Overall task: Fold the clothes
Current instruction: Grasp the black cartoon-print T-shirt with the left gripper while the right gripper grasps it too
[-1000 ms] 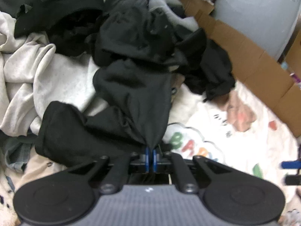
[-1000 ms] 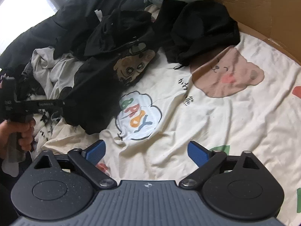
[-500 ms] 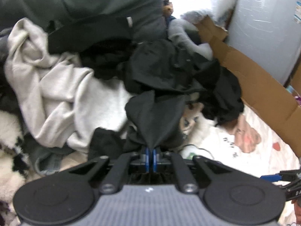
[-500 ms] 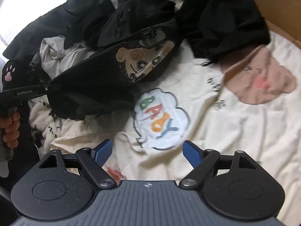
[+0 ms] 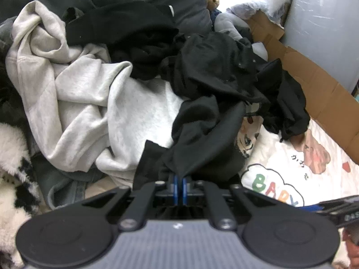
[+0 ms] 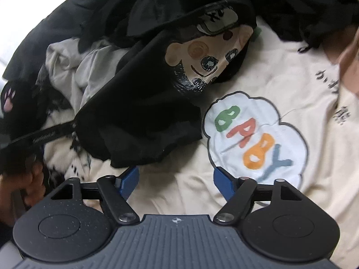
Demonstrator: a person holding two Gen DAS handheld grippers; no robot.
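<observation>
Black printed tee [image 6: 143, 112] lies bunched on cartoon bedsheet [image 6: 303, 103] w/ its corner pinched in left gripper [image 5: 178, 185]. Right gripper [image 6: 175, 179] closing, nothing between jaws. Step: pulling tee out; next needs 2nd corner grab.

Cartoon-print bedsheet [image 6: 184, 186] under heaped clothes [image 5: 94, 103]

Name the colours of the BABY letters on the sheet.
Green, red, orange and blue-grey letters, clearest in the right wrist view.
</observation>
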